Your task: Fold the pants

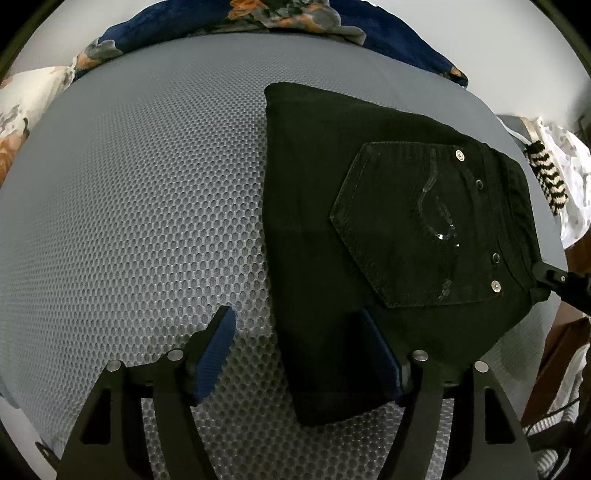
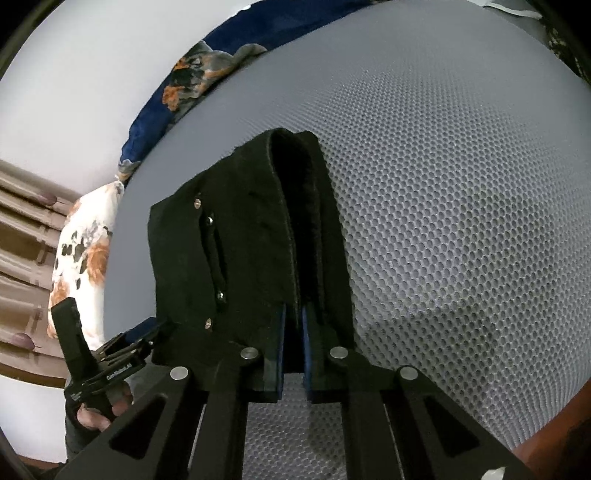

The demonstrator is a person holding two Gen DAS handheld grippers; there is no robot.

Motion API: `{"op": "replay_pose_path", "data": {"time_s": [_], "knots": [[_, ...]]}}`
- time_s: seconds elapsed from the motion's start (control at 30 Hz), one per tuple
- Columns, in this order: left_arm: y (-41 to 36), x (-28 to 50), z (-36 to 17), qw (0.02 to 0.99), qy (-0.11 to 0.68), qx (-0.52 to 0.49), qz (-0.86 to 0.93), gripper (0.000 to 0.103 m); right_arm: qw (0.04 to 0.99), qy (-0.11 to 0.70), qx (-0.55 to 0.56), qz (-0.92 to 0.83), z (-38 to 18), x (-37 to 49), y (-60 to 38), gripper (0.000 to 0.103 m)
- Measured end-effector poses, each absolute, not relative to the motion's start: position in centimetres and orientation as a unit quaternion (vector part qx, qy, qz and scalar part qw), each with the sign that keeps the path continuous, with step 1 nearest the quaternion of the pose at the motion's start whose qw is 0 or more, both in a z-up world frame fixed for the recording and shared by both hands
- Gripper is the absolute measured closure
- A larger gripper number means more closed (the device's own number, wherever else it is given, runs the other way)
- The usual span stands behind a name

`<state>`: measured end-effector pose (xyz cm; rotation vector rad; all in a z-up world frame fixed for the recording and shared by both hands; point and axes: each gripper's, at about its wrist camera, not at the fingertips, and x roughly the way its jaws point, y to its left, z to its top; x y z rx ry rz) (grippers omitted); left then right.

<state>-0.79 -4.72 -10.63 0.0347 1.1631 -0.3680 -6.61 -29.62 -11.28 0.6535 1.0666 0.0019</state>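
Our left gripper [image 1: 295, 354] stands spread wide; the near end of the black pants [image 1: 388, 229] lies between its fingers, touching neither pad clearly, the right pad partly hidden behind the cloth. Our right gripper [image 2: 292, 350] is clamped on the waistband edge of the pants [image 2: 251, 236], the fabric pinched between blue pads. Beyond, the folded pants rest on the grey mesh mattress [image 1: 140, 192]; the back pocket [image 1: 410, 229] faces up. Farther off, a floral blanket [image 1: 280, 14] is cut off by the frame.
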Motion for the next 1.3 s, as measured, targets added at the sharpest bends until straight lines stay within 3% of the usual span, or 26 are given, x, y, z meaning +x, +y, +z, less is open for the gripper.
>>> {"op": "replay_pose_path", "data": {"time_s": [0.13,0.3,0.4,0.7,0.93,1.1,1.3], "knots": [[-4.9,-1.4,-10.9,0.820,0.546,0.012,-0.172,0.029,0.810,0.500,0.306,0.000,-11.4,-6.3,-29.5,0.095],[-3.9,-0.8,-10.5,0.816,0.548,-0.010,-0.185,0.029,0.816,0.493,0.302,-0.002,-10.8,-5.8,-29.7,0.085],[-2.8,-0.3,-10.3,0.816,0.547,-0.025,-0.183,0.029,0.821,0.497,0.280,-0.013,-10.4,-5.2,-30.1,0.065],[0.2,2.2,-10.6,0.795,0.559,-0.107,-0.211,0.029,0.813,0.496,0.304,0.020,-11.8,-3.3,-32.4,0.048],[0.2,4.1,-11.1,0.759,0.575,-0.162,-0.258,0.032,0.794,0.498,0.341,0.079,-13.8,-1.9,-34.2,0.048],[-1.4,6.4,-11.1,0.749,0.579,-0.183,-0.265,0.032,0.781,0.486,0.374,0.120,-14.7,-1.3,-34.7,0.057],[-0.5,7.8,-11.4,0.741,0.574,-0.212,-0.278,0.032,0.767,0.473,0.406,0.155,-15.6,0.3,-35.1,0.058]]}}
